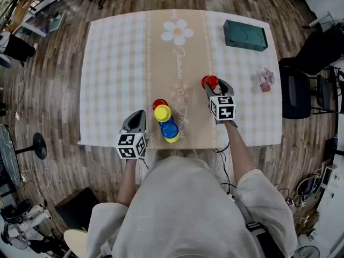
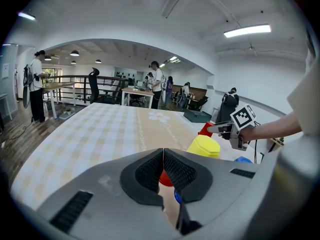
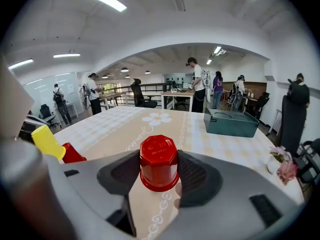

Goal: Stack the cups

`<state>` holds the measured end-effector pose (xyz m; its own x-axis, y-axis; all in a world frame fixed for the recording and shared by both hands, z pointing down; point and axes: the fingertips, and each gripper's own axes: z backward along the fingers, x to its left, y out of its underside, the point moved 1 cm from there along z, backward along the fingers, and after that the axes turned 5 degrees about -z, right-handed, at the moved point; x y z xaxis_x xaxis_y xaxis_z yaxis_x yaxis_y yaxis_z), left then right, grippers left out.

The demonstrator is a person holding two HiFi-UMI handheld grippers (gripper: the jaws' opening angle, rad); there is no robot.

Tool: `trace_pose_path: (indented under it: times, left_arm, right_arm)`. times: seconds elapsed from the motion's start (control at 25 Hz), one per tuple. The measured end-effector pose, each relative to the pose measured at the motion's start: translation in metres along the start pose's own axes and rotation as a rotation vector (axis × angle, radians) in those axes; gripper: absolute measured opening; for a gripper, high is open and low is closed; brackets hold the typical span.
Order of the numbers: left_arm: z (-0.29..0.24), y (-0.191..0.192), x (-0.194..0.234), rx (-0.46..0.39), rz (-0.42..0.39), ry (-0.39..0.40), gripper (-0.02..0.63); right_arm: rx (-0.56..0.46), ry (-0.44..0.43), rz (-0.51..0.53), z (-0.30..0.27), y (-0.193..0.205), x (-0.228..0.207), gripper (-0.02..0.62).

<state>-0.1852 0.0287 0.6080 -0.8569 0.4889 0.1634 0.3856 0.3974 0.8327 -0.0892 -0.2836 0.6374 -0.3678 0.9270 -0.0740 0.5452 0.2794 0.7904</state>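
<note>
Clamping red cup [image 3: 158,163] base-up, axis vertical.

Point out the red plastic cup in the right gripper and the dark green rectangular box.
red plastic cup [image 3: 158,170]: right gripper view, on its side wall between the jaws.
dark green rectangular box [image 1: 245,35]: head view, on its top face.
</note>
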Motion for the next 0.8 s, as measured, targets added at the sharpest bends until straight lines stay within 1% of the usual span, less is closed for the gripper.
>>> trace_pose_path:
  times: [0.28, 0.44, 0.64, 0.8]
  left_arm:
    - [0.002, 0.001, -0.005, -0.011, -0.001, 0.006, 0.014]
    - [0.002, 0.001, -0.009, -0.02, -0.006, 0.015, 0.014]
    - [0.005, -0.001, -0.013, -0.031, -0.014, 0.02, 0.014]
    - [0.008, -0.001, -0.014, -0.037, -0.014, 0.018, 0.014]
  right_arm:
    - [-0.012, -0.072, 0.033, 0.033, 0.004, 0.032, 0.229]
    - [-0.019, -0.115, 0.029, 0.053, 0.011, 0.055, 0.229]
    - [-0.008, -0.14, 0.032, 0.069, 0.024, 0.072, 0.229]
    - [-0.01, -0.134, 0.031, 0.082, 0.031, 0.076, 0.229]
